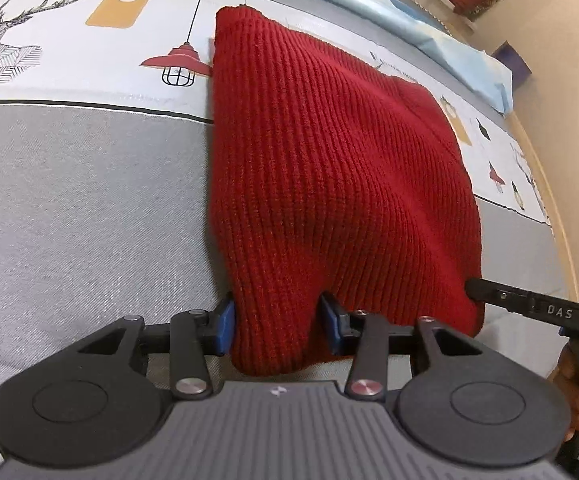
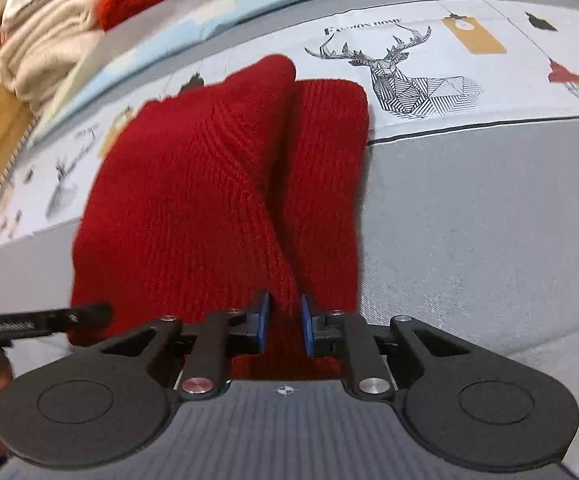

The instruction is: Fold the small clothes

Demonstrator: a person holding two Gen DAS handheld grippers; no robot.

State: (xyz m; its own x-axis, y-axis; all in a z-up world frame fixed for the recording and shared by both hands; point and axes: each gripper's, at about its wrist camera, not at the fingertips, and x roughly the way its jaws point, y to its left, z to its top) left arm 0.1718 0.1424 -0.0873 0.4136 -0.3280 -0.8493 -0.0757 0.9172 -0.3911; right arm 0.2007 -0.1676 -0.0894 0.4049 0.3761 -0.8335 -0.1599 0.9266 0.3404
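Observation:
A red ribbed knit garment (image 1: pixel 329 168) lies on the bed, and both grippers hold its near edge lifted. My left gripper (image 1: pixel 277 322) has its blue pads (image 1: pixel 225 320) closed on a thick bunch of the near left corner. My right gripper (image 2: pixel 285 322) is shut on a fold of the same knit (image 2: pixel 193 184) at the near right edge. In the left wrist view the right gripper's black finger (image 1: pixel 529 304) shows at the garment's right side. In the right wrist view the left gripper's finger (image 2: pixel 49 318) shows at the left.
The bed cover (image 1: pixel 81 208) is grey with a white printed band of deer and lamps (image 2: pixel 409 76). A light blue sheet (image 1: pixel 429 20) lies behind. A pile of cream and red clothes (image 2: pixel 61 40) sits at the far left in the right wrist view.

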